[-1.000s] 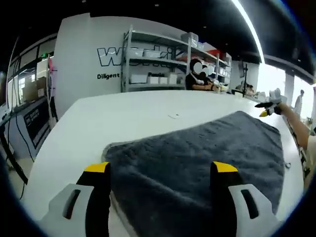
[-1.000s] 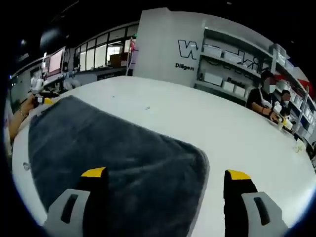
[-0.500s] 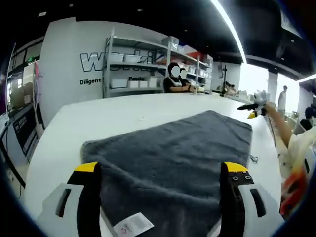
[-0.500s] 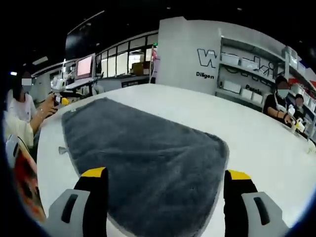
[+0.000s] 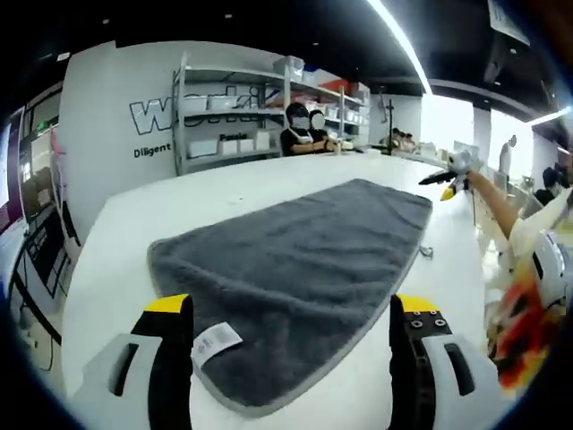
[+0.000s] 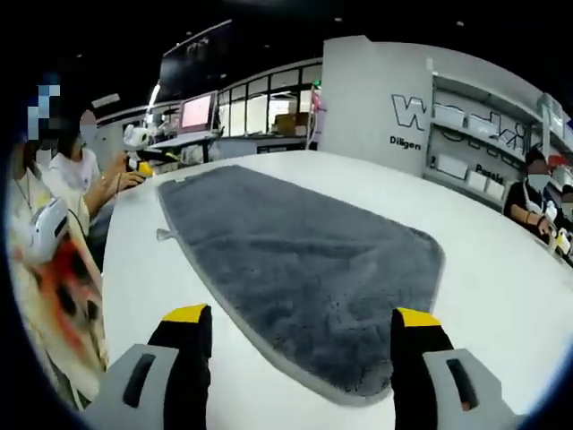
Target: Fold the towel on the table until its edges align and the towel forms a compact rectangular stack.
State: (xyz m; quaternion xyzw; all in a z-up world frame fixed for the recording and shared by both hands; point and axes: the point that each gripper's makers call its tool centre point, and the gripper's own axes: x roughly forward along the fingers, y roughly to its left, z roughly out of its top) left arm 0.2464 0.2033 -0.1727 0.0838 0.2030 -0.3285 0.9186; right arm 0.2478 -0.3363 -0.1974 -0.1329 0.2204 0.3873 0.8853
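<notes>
The grey towel (image 5: 304,269) is spread flat and unfolded on the white tabletop (image 5: 179,202). The left gripper (image 5: 291,313) and right gripper (image 6: 300,322) are held with jaws wide apart, gripping nothing. If only one layer edge is pinched, the fold could be skewed

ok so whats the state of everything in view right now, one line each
towel: spread flat and unfolded on the table, white label showing at the near corner
white label: lying face up on the towel's corner
table: white, bearing the towel
left gripper: open, above the towel's near edge, holding nothing
right gripper: open, above the towel's edge, holding nothing
</notes>
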